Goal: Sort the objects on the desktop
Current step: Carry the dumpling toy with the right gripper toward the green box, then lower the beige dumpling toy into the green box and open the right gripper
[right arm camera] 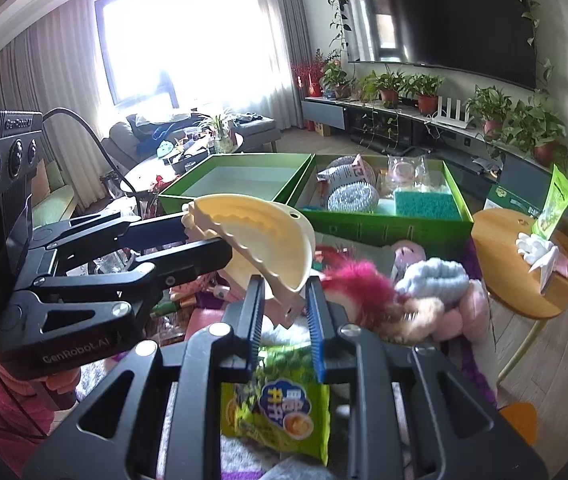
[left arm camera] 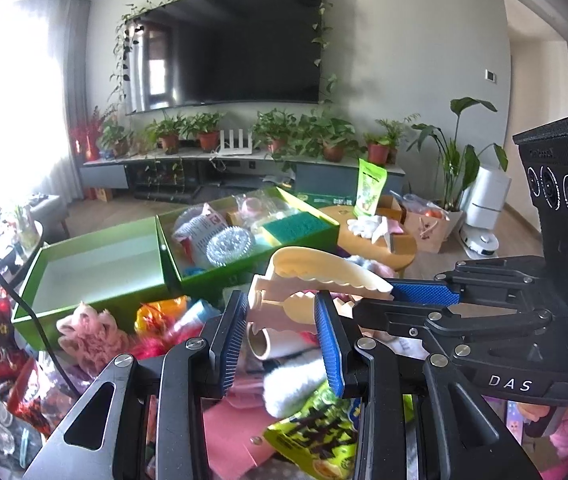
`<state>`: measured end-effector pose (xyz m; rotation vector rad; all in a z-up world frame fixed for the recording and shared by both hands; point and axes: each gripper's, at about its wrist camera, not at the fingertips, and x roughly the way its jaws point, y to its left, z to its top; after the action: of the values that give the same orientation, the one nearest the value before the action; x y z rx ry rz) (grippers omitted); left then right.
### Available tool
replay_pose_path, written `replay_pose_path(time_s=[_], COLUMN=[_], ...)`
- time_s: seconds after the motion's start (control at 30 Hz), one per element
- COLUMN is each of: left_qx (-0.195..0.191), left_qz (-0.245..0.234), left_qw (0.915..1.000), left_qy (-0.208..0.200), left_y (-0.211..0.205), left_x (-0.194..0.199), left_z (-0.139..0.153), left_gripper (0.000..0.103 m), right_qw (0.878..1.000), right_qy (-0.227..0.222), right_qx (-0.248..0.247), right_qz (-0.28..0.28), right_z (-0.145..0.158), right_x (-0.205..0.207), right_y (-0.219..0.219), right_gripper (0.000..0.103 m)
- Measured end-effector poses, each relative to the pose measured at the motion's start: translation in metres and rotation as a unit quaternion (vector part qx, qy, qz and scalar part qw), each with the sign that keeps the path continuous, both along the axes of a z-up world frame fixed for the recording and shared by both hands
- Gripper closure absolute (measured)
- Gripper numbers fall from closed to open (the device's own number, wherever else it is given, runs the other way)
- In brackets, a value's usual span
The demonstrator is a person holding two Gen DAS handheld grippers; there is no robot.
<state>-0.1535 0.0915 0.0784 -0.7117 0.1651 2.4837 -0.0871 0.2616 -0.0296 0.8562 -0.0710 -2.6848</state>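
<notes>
Cream dumpling press (right arm camera: 260, 240), folded half-open, held aloft over the cluttered tabletop by both tools, left gripper (right arm camera: 200, 236) clamped on its hinge end, right gripper (right arm camera: 284, 312) clamped on its handle, long axis running gripper to gripper, green boxes (right arm camera: 384, 224) just beyond.

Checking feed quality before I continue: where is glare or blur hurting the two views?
Left wrist view: window glare whites out the left edge; nearby red clutter is soft. Right wrist view: window blown out at top; pink plush blurred; fisheye bends the TV.
</notes>
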Motion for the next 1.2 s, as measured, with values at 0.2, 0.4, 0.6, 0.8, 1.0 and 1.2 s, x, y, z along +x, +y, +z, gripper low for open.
replay_pose_path(time_s=[0.2,0.4,0.6,0.8,1.0,1.2], left_qx=[0.004,0.007,-0.005,-0.008,-0.014,-0.03], left_qz=[0.009,0.011,0.013,0.012,0.011,0.01], left_qw=[0.9999,0.9999,0.9999,0.9999,0.9998,0.9995], left_qy=[0.003,0.001,0.002,0.005,0.001,0.004], left_y=[-0.003,-0.007,-0.006,-0.006,-0.005,-0.001], left_x=[-0.017,-0.034,-0.052,-0.07,-0.091,-0.11], left_z=[0.004,0.005,0.007,0.01,0.015,0.018], left_gripper=[0.068,0.068,0.068,0.068,0.068,0.068], right_qw=[1.0,1.0,1.0,1.0,1.0,1.0], right_qy=[0.003,0.008,0.004,0.007,0.003,-0.003], right_qx=[0.005,0.016,0.022,0.027,0.016,-0.005], right_qz=[0.004,0.006,0.004,0.001,-0.007,-0.016], right_z=[0.008,0.013,0.016,0.021,0.023,0.024], right_x=[-0.017,-0.033,-0.052,-0.07,-0.09,-0.111], right_y=[-0.002,-0.006,-0.008,-0.009,-0.007,-0.006], right_gripper=[0.082,0.082,0.082,0.081,0.081,0.079])
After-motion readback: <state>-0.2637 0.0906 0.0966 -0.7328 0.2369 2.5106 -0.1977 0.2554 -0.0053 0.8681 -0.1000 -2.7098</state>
